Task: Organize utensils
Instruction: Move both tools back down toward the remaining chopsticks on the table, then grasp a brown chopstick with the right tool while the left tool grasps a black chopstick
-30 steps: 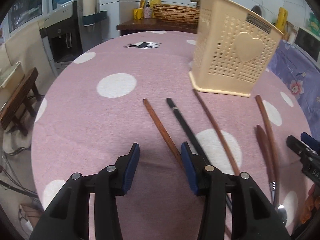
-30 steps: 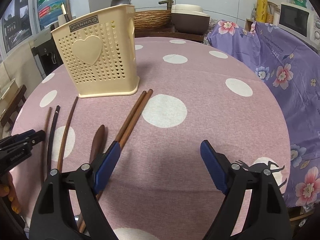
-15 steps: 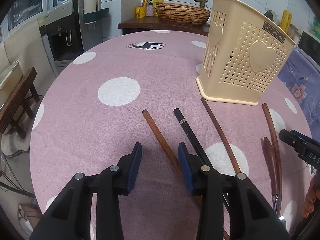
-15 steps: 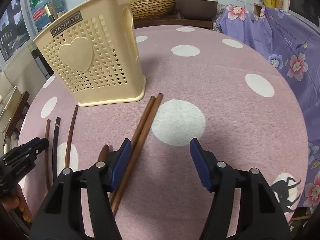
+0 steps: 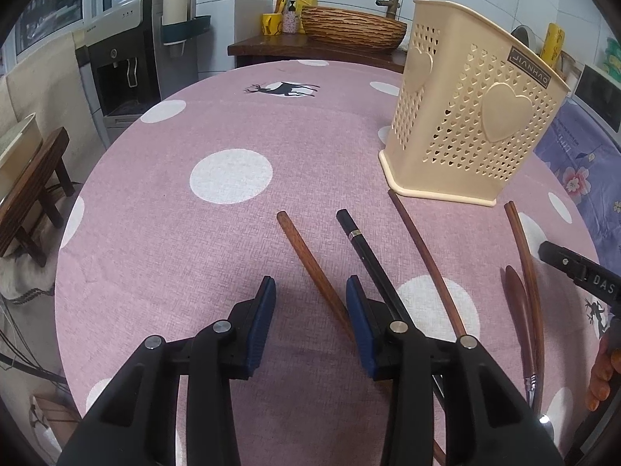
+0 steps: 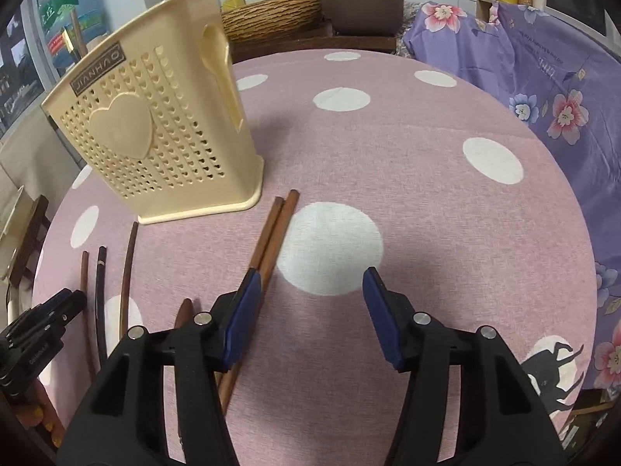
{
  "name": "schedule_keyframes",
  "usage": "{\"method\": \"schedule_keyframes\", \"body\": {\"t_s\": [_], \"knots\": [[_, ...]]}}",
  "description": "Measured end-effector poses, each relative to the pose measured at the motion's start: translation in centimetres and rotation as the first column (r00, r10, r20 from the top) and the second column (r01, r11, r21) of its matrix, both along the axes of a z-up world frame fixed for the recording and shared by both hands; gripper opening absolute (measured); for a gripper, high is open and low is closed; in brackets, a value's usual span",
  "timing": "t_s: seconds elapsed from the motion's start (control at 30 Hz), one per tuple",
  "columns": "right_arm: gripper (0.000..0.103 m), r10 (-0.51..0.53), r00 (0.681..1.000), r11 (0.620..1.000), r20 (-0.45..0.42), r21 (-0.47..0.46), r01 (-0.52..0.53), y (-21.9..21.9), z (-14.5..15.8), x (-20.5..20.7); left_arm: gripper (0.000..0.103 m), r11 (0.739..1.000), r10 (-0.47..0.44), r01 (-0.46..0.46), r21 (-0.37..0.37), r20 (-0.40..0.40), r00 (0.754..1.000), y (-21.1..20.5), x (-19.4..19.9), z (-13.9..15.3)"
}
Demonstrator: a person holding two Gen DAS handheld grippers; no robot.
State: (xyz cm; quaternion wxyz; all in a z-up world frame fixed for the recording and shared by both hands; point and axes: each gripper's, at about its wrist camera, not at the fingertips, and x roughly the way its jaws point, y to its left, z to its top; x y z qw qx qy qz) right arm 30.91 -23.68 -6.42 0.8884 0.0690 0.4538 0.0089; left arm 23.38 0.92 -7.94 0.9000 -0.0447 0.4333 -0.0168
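A round table [image 5: 163, 233] w/ a pink, white-dotted cloth carries the utensils. A cream perforated plastic utensil holder w/ raised hearts [image 5: 469, 128] stands upright toward the table's far edge; nothing from the table is in it yet.

Left gripper [image 5: 310, 303] hangs over the near part of the table, jaws parted and steady, gripping nothing. A reddish-brown wooden chopstick [image 5: 310, 262] runs from the table's middle toward the near edge and passes under the gap, close against the right blue pad [image 5: 359, 324]; no pad presses it. Just beside it lies a black chopstick w/ a thin metal band [image 5: 368, 256], then a long thin curved brown stick [image 5: 425, 260] whose far tip lies just in front of the holder's base.

Right gripper [image 6: 310, 291] is closing, jaws still apart, w/ only cloth and a white dot between them. A pair of brown wooden chopsticks [image 6: 277, 229] lies side by side, touching, far ends near the holder's corner; they run under the left pad [image 6: 240, 318], outside the gap. A dark brown wooden spoon handle [image 6: 184, 312] pokes out beside that jaw; its bowl is hidden.
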Motion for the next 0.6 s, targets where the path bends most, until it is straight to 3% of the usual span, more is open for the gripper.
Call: {"method": "schedule_keyframes", "body": {"t_s": [0.23,0.4,0.6], "knots": [[0.055,-0.024,0.999,0.998,-0.022,-0.064,0.023,0.5,-0.4,0.6,0.038,1.0,-0.005,0.005,0.005,0.001,1.0,-0.1,-0.2,0.0],[0.055,-0.043,0.999,0.999,-0.015,0.012,0.044,-0.5,-0.3,0.7,0.038,1.0,-0.002,0.002,0.0,0.005,1.0,0.0,-0.2,0.0],[0.055,-0.029,0.999,0.999,-0.028,-0.034,0.028,0.8,-0.6,1.6,0.038,1.0,-0.002,0.002,0.001,0.005,1.0,0.0,-0.2,0.0]]}}
